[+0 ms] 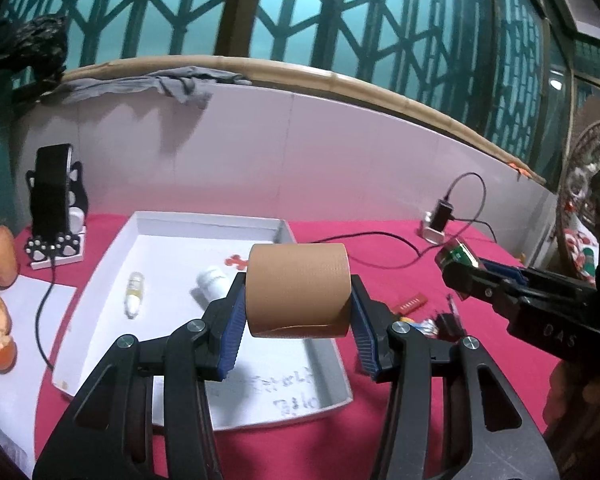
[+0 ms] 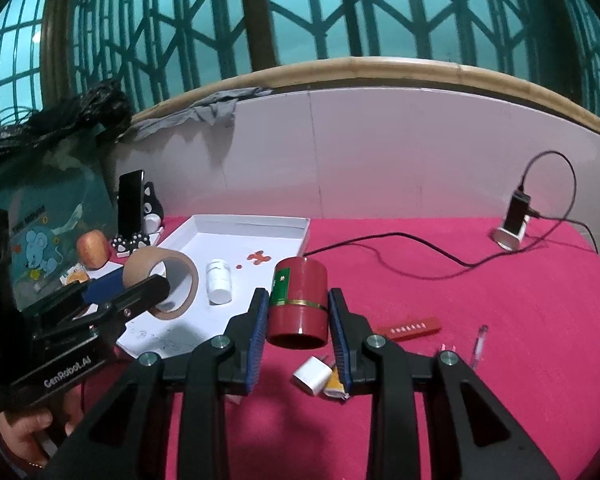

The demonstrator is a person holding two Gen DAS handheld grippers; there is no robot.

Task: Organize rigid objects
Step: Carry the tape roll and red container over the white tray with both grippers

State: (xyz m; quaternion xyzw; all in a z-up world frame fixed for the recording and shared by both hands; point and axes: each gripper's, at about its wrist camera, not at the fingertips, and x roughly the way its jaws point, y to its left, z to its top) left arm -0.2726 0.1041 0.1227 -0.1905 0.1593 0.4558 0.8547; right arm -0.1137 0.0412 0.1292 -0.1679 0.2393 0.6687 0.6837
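Note:
My left gripper [image 1: 298, 300] is shut on a brown tape roll [image 1: 298, 290] and holds it above the white tray [image 1: 204, 224]; the roll also shows in the right wrist view [image 2: 162, 282]. My right gripper [image 2: 298, 318] is shut on a red cylindrical tin [image 2: 299, 304] with a green label, held above the red tablecloth just right of the tray [image 2: 256, 222]. The tin shows at the right of the left wrist view [image 1: 456, 254]. In the tray lie a white bottle [image 2: 219, 282], a small dropper bottle [image 1: 134, 292] and a red cross-shaped piece [image 2: 259, 257].
On the cloth lie a white charger plug [image 2: 314, 376], a red strip [image 2: 414, 326], a pen [image 2: 479, 346] and a black cable [image 2: 400, 240] running to a phone stand [image 2: 514, 220]. A cat-shaped phone holder [image 1: 54, 216] and an orange fruit [image 2: 94, 254] stand left of the tray.

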